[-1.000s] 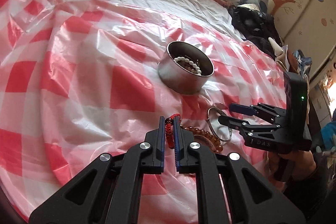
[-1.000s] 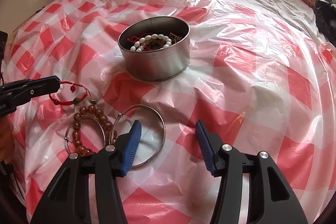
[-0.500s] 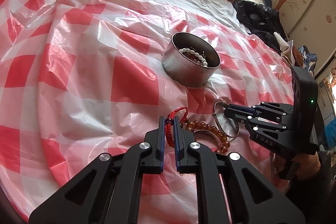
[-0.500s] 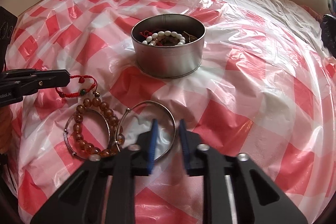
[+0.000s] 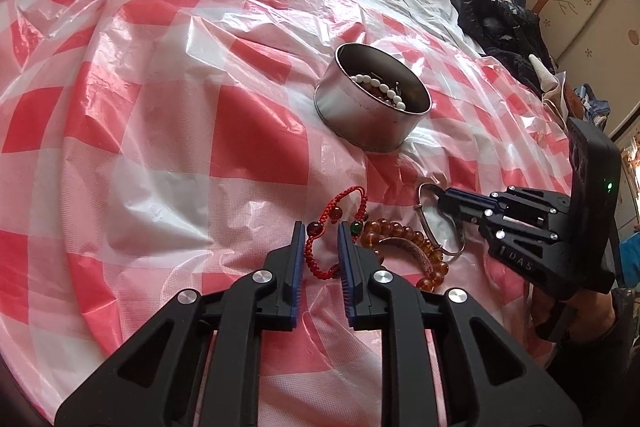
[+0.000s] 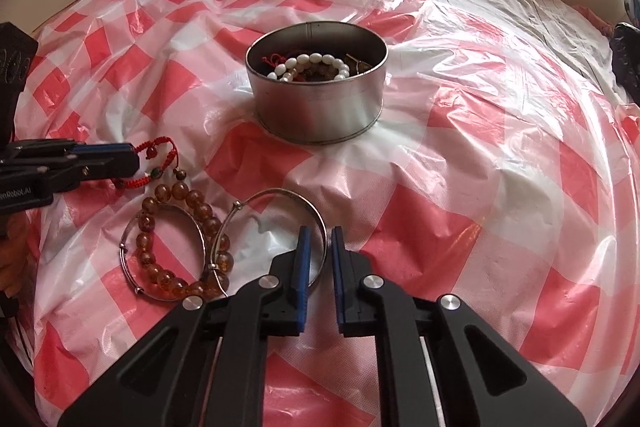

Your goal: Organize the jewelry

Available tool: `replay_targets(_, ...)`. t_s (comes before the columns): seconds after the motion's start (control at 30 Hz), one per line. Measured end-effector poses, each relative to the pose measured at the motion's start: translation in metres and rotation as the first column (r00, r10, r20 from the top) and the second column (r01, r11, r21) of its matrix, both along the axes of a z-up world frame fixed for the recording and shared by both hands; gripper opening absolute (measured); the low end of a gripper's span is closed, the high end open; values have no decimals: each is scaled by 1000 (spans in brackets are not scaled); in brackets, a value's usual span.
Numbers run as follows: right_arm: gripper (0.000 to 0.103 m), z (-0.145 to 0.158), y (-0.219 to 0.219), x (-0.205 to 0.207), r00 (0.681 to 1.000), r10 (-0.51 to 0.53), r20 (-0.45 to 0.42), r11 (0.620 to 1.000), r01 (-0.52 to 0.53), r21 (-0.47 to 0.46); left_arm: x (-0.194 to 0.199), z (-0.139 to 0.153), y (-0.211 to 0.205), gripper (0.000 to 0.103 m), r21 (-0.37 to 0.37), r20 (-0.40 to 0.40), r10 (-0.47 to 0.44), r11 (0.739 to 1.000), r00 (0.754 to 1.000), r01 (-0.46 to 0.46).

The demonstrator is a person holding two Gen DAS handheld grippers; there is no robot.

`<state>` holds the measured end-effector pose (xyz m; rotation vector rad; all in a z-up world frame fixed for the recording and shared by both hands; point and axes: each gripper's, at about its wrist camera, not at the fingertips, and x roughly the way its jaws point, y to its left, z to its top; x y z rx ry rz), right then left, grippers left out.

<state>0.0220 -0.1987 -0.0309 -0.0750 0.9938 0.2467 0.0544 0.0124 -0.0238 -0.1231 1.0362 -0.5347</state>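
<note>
On a red-checked plastic sheet (image 6: 420,239) stands a round metal tin (image 6: 320,107) already holding beaded bracelets. Nearer than the tin, the right gripper (image 6: 318,247), narrowly parted, straddles the silver bangle (image 6: 276,195)'s rim without visibly clamping it; left of the bangle, the left gripper (image 5: 318,239) brackets a red cord bracelet (image 5: 320,251), slightly open. Both thin pieces could slip free when lifted, or snag the amber bead bracelet (image 6: 180,227) overlapping the bangle.

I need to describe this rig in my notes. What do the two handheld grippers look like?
Both look alike: black angular linkage arms with triangular cut-outs, round silver pivot screws, and blue pads lining the fingers. The left gripper shows white lettering in the right wrist view. The right gripper carries embossed letters and a black block with a green light.
</note>
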Motion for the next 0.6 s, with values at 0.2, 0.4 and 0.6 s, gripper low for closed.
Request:
replay_targets(0.2, 4, 14, -10, -1, 998, -42, 45, 998, 40, 40, 0, 3, 0, 15, 4, 9, 2, 1000, 1000, -2)
replay_targets(0.4, 44, 7, -4, 0, 1000, -12, 3, 998, 12, 55, 1, 2, 1, 16, 4, 0, 9, 1000, 1000, -9)
replay_targets(0.6, 11, -4, 11, -1, 1000, 25, -5, 999, -25, -30, 1, 1, 0, 20, 10, -1, 5, 1000, 1000, -5)
